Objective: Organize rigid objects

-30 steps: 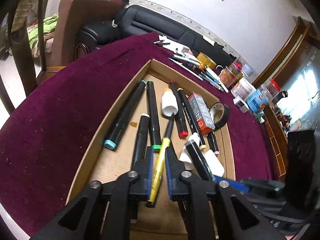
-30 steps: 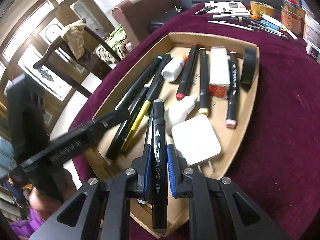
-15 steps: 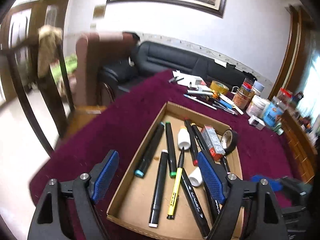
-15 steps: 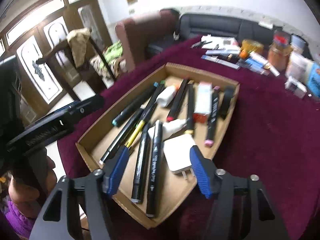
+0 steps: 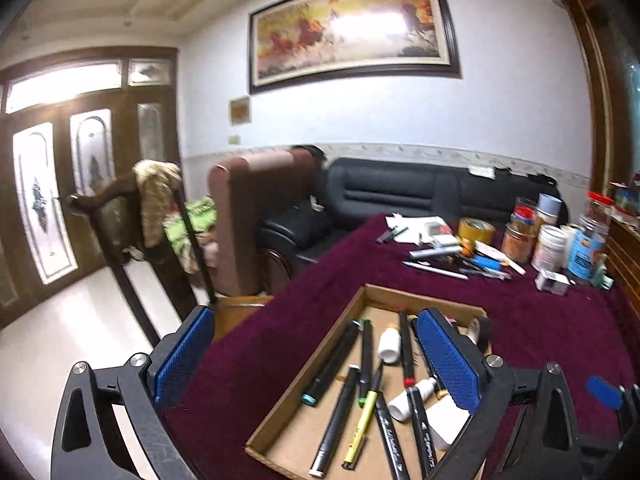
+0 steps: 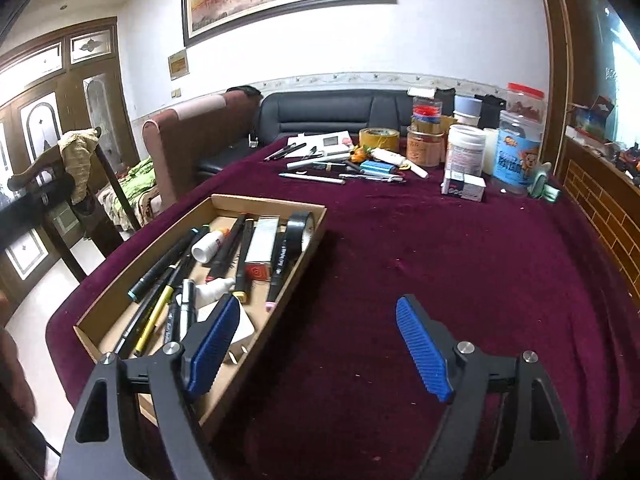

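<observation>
So the left gripper (image 5: 316,354) is spread wide with nothing between its blue pads (image 5: 182,354), and its jaws have just been opening. It hangs above the near end of the cardboard tray (image 5: 280,408), one finger out over the desk edge and the other over the tray's right half. The right gripper (image 6: 318,346) is also open and empty, jaws likewise just been opening, though not spread as far as the left one. Its left finger sits over the tray's near right corner and the other one is out over bare maroon cloth (image 6: 460,264).

The tray holds a whole pile of stuff lying loose: a yellow highlighter (image 5: 361,428), a black marker with a teal cap (image 5: 331,364) along the left wall, another with a green band (image 5: 365,360), one with a red band (image 5: 405,350), and a couple more black markers (image 5: 388,436) at the near end. There's a small white bottle (image 5: 389,345) in the middle, a second white bottle (image 5: 412,398) lower down, a white charger (image 6: 240,330) with its prongs showing, a red and white box (image 6: 260,252), and a roll of black tape (image 6: 298,230) standing against the right wall.

Further back on the desk (image 6: 520,320) is a scatter of pens (image 6: 312,177), a roll of tan packing tape (image 6: 379,139), and some jars and tubs (image 6: 466,156).
</observation>
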Available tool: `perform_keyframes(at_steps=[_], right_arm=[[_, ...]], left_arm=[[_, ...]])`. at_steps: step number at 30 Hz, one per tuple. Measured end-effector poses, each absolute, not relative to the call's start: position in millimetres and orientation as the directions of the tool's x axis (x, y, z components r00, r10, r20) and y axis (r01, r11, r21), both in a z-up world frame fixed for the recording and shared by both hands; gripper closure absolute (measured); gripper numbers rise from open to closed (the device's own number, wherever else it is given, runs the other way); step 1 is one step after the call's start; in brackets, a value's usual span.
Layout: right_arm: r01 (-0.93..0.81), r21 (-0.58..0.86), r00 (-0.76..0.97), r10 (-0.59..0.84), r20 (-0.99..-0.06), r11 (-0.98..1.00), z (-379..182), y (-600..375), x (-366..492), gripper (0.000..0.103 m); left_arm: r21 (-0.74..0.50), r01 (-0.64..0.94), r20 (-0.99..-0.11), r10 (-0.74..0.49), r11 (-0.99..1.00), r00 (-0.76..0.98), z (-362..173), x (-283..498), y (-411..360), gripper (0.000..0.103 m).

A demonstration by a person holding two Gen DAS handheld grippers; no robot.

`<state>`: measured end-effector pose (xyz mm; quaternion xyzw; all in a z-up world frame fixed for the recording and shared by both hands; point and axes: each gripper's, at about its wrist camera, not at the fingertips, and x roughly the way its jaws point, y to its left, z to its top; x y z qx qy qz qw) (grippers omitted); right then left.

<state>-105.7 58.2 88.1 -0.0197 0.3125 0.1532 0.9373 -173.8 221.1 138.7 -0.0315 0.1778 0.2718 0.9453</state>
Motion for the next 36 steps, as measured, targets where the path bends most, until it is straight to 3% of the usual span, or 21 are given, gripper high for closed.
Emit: perform_keyframes(at_steps=[7,13,17,20,25,36], right_arm=[[-0.316,0.068,0.761,0.296,-0.577,0.946,85,53,-111,0.023],[-0.316,0.047,0.78,0.288,-0.556,0.948,90,54,-115,0.022],[-0.321,-0.016,0.801,0.263,-0.538,0.947,99,56,-118,0.021],[-0.314,-0.086,0.822,0.226,-0.523,0.945,106,60,-120,0.015],[-0.348,-0.148,0.805,0.214,-0.553,0.926,106,77,-119,0.015],[-0.405,-0.253,0.793,0.2,-0.575,0.878,104,128,-130,0.015]], left_arm=[[0.072,-0.533,-0.251,0.532,0.843,0.809,161,-199,203,0.0],[0.052,-0.474,-0.217,0.474,0.879,0.854,178,-211,190,0.0],[0.019,-0.375,-0.287,0.365,0.927,0.886,175,-199,187,0.0],[0.019,-0.397,-0.354,0.377,0.918,0.856,165,-189,191,0.0],[0.02,-0.452,-0.482,0.405,0.892,0.777,141,-175,212,0.0],[0.006,-0.521,-0.527,0.446,0.853,0.723,116,-174,242,0.0]])
